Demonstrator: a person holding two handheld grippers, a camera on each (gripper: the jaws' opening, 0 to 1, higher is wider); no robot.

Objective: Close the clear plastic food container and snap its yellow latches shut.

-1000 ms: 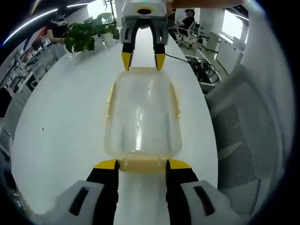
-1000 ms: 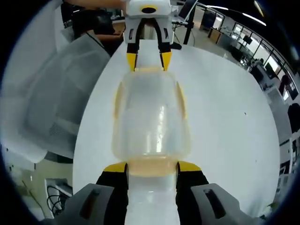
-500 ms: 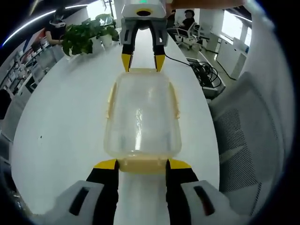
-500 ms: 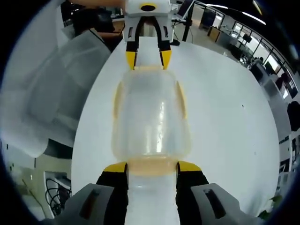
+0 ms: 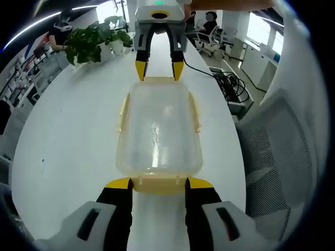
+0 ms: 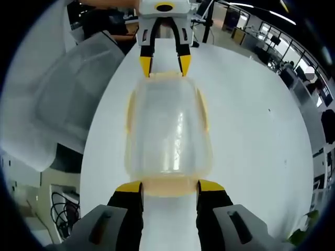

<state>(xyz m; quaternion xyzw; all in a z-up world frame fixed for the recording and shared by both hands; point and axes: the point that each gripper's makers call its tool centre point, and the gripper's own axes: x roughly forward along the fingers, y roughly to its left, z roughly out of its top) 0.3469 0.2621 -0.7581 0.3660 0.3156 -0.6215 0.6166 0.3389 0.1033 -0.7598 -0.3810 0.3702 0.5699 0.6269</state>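
The clear plastic container (image 5: 159, 128) has its lid on and lies lengthwise between my two grippers over the white table (image 5: 68, 136). Pale yellow latches (image 5: 123, 111) run along its long sides. My left gripper (image 5: 159, 184) has its yellow-tipped jaws against the two sides of the near end latch (image 5: 159, 184) and holds it. The right gripper (image 5: 159, 68) holds the far end the same way. In the right gripper view the container (image 6: 167, 130) reaches from my right gripper (image 6: 169, 187) up to the left gripper (image 6: 161, 65).
A potted plant (image 5: 91, 42) stands at the table's far left end. Mesh office chairs (image 5: 272, 141) and floor cables (image 5: 233, 81) lie beyond the right table edge. Another chair (image 6: 63, 99) sits off the table edge in the right gripper view.
The table and the room have slid a little in both views. The container has stayed fixed between both pairs of jaws, so it travels with the grippers.
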